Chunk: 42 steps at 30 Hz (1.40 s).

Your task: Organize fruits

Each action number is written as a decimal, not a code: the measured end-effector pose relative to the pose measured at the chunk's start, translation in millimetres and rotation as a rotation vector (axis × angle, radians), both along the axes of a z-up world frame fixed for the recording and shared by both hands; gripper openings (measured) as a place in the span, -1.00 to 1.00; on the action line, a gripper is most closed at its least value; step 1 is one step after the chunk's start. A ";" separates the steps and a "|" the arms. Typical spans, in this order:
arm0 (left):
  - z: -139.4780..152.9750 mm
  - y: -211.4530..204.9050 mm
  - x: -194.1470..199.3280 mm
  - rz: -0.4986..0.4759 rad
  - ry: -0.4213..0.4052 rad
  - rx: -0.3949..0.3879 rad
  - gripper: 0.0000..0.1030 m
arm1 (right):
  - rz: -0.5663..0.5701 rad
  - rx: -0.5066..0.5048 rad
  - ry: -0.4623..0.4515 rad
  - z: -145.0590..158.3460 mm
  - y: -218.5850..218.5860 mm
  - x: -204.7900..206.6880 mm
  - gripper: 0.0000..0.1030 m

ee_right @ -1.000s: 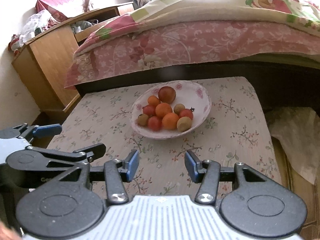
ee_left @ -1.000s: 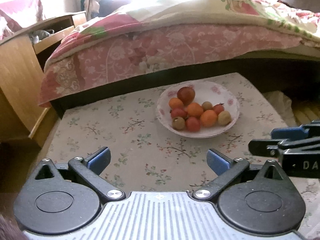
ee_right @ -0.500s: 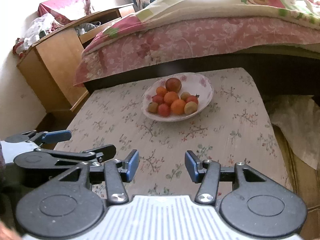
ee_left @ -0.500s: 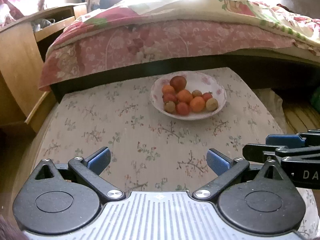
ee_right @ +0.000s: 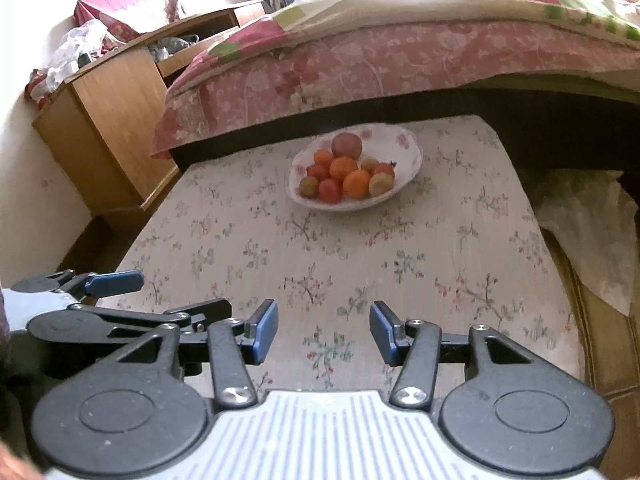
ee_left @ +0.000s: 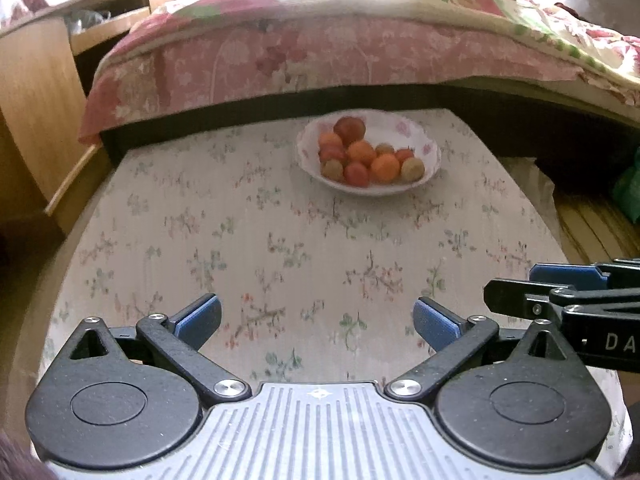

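Observation:
A white floral bowl point(ee_left: 428, 152) point(ee_right: 404, 144) sits at the far end of the flowered table, holding several fruits: a large red apple point(ee_left: 350, 129) point(ee_right: 346, 145), oranges point(ee_left: 385, 168) point(ee_right: 356, 183), small red ones and brownish-green ones. My left gripper point(ee_left: 316, 320) hangs open and empty over the table's near end, well short of the bowl. My right gripper point(ee_right: 323, 332) is open too, with nothing between its fingers, close beside the left one. Each gripper shows at the edge of the other's view: the right gripper point(ee_left: 560, 292), the left gripper point(ee_right: 120, 300).
The table point(ee_left: 280, 240) point(ee_right: 440, 248) wears a flowered cloth. Behind it runs a bed with a pink floral cover point(ee_left: 320, 52) point(ee_right: 380, 60). A wooden nightstand point(ee_right: 108, 128) point(ee_left: 36, 92) stands at the left. White plastic point(ee_right: 592, 232) lies on the floor at the right.
Both grippers have drawn back from the bowl, so it looks smaller and farther away and more tabletop shows. Their fingers stay open as before.

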<state>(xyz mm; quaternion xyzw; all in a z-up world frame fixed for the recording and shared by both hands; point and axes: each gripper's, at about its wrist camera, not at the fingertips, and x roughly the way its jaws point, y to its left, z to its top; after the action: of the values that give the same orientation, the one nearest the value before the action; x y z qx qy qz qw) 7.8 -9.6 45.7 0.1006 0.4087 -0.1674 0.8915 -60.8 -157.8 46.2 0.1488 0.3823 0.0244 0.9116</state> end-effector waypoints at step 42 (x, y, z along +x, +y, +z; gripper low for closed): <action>-9.2 3.3 -15.5 0.021 -0.001 0.072 0.98 | 0.014 -0.004 0.048 -14.8 9.4 -11.8 -0.02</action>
<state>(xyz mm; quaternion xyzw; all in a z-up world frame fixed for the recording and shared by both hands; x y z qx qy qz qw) -7.6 -6.3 36.4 0.1283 0.4150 -0.1430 0.8893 -72.5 -148.4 31.4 0.1450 0.4053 0.0264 0.9022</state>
